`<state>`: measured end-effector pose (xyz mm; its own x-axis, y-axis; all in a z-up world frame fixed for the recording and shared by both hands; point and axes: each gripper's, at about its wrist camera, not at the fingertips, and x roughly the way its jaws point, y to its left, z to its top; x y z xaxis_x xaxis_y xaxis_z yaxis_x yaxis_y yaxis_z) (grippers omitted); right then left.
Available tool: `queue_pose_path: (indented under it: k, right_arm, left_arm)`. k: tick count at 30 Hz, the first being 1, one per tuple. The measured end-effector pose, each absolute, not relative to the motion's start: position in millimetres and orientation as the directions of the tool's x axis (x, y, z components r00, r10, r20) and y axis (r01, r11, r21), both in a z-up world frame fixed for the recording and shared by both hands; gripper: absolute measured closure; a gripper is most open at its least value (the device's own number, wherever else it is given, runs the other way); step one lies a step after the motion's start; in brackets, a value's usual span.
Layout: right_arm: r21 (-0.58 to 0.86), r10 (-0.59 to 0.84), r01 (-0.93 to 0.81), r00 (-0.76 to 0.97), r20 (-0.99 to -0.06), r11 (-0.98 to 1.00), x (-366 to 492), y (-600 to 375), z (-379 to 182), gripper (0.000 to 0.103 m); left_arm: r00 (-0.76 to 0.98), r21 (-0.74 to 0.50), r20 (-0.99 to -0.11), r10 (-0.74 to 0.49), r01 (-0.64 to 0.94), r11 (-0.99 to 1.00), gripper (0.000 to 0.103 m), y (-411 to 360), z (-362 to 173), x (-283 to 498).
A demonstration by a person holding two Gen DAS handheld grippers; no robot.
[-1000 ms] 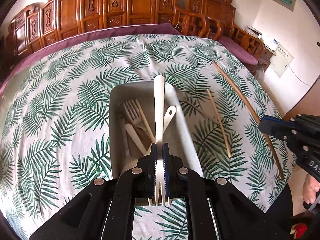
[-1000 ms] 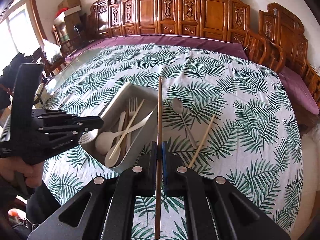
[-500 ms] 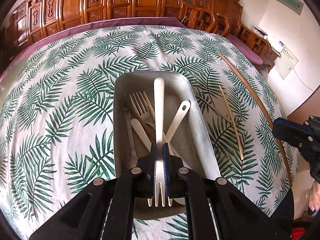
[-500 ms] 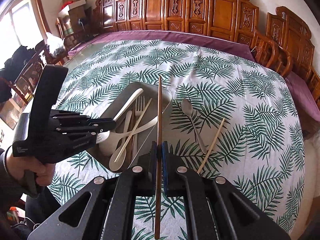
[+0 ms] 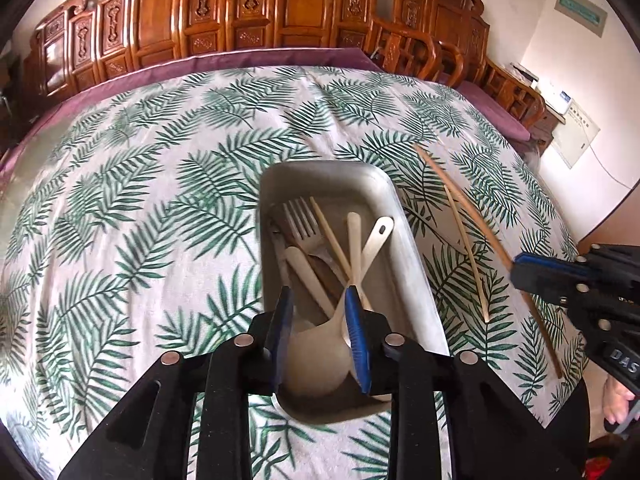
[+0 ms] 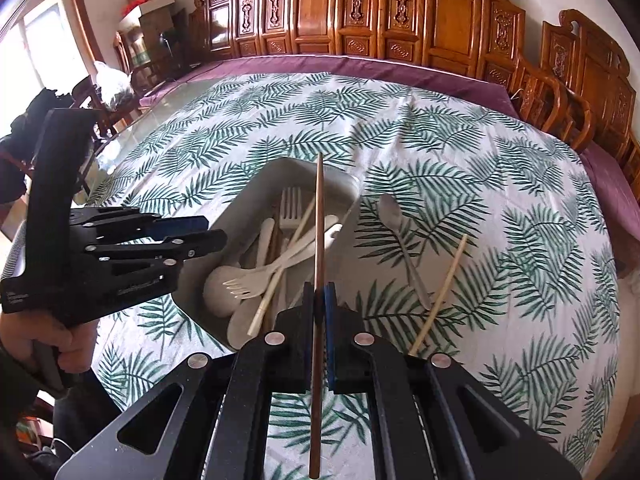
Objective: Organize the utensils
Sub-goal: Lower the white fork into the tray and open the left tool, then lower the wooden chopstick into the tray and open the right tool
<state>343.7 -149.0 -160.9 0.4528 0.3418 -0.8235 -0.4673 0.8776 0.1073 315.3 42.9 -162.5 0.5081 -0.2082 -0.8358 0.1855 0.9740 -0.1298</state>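
A: Tray [image 5: 416, 280] status: grey metal, rectangular, on the fern-print tablecloth [image 5: 132, 208], directly below the left gripper [image 5: 320, 300]. Contents: cream fork [image 6: 256, 284], metal fork [image 5: 300, 216], cream spoons [image 5: 320, 352], a pale chopstick [image 5: 330, 234], all crossed over one another.

B: Left gripper state?

A: Jaws apart; they have just been opening. No utensil is pressed between the blue pads [image 5: 357, 332]. The cream fork lies loose in the tray, tines toward the near end, seen from the right wrist view.

B: Right gripper [image 6: 319, 300]?

A: Jaws clamped on the dark wooden chopstick [image 6: 319, 220]. The stick runs straight through the pads; its far tip projects over the tray's far corner, its near end extends back under the gripper body.

B: Items outside the tray?

A: Two. Grey spoon [image 6: 402, 240] on the cloth just right of the tray, bowl pointing away. Light chopstick [image 6: 442, 288] further right, lying diagonally, apart from the spoon.

B: Operator?

A: One hand [image 6: 60, 340] is visible on the left gripper's handle at the left edge of the right wrist view.
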Motion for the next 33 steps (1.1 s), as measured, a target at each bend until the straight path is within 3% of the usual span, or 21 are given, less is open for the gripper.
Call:
queue_pose_path:
  k: [1,5,7,9,15,25,33]
  right_arm:
    - [0.115,0.348,-0.468,0.448,-0.824,0.876,345.2,-145.6,-162.2,0.097]
    - [0.133,0.362,-0.473,0.435,-0.825,0.871,350.2,-131.1,-165.8,0.097]
    - [0.147,0.372,-0.476,0.423,-0.826,0.867,354.4,-123.2,-168.1,0.097]
    - [0.16,0.38,-0.475,0.414,-0.827,0.866,358.5,-116.8,-170.2,0.097]
    - [0.196,0.394,-0.46,0.386,-0.834,0.866,372.0,-96.5,-181.9,0.097]
    - [0.238,0.395,-0.41,0.357,-0.847,0.881,395.9,-82.5,-202.8,0.097]
    - [0.233,0.397,-0.413,0.373,-0.839,0.88,397.8,-87.8,-201.4,0.096]
  left_arm:
    - [0.516,-0.124,-0.833,-0.201,0.18,0.976,0.053,46.3,-160.2,313.2]
    - [0.54,-0.12,-0.819,-0.193,0.167,0.979,0.04,59.3,-153.3,306.2]
    - [0.552,-0.112,-0.814,-0.181,0.157,0.981,0.022,65.8,-151.2,303.6]
    - [0.57,-0.099,-0.805,-0.163,0.143,0.985,0.015,73.9,-148.5,300.3]
    - [0.582,-0.091,-0.801,-0.139,0.111,0.99,0.009,97.4,-147.3,293.7]
    - [0.63,-0.046,-0.773,-0.077,0.065,0.997,0.009,123.9,-144.8,276.1]
    - [0.626,-0.061,-0.774,-0.097,0.078,0.995,0.009,118.9,-146.4,272.5]
